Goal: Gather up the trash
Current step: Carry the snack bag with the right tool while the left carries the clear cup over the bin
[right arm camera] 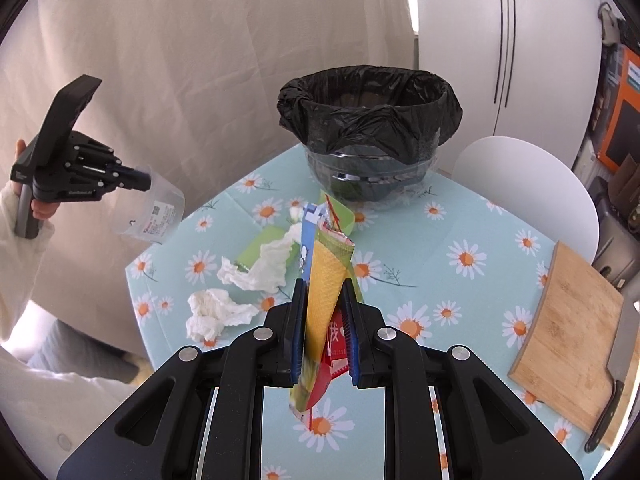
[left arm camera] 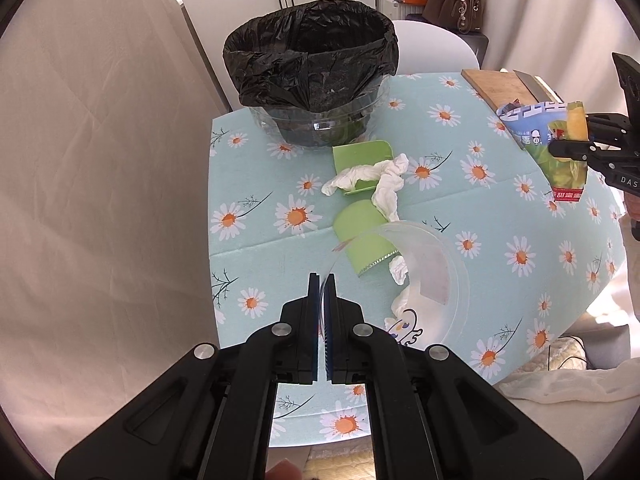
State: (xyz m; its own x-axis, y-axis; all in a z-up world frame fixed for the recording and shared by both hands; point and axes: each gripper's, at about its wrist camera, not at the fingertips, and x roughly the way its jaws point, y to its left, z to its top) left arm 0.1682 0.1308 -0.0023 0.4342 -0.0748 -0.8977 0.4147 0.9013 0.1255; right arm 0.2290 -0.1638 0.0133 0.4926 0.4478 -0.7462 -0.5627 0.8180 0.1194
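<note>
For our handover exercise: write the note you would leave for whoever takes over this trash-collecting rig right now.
Left gripper: jaws shut on the rim of the clear plastic cup, held above the table.
Right gripper: jaws shut on the snack wrapper, also lifted.
Bin with black liner stands at the table's far side.
Done: both items picked up.
Left: drop both in the bin, then collect the crumpled tissues and green cards.
</note>
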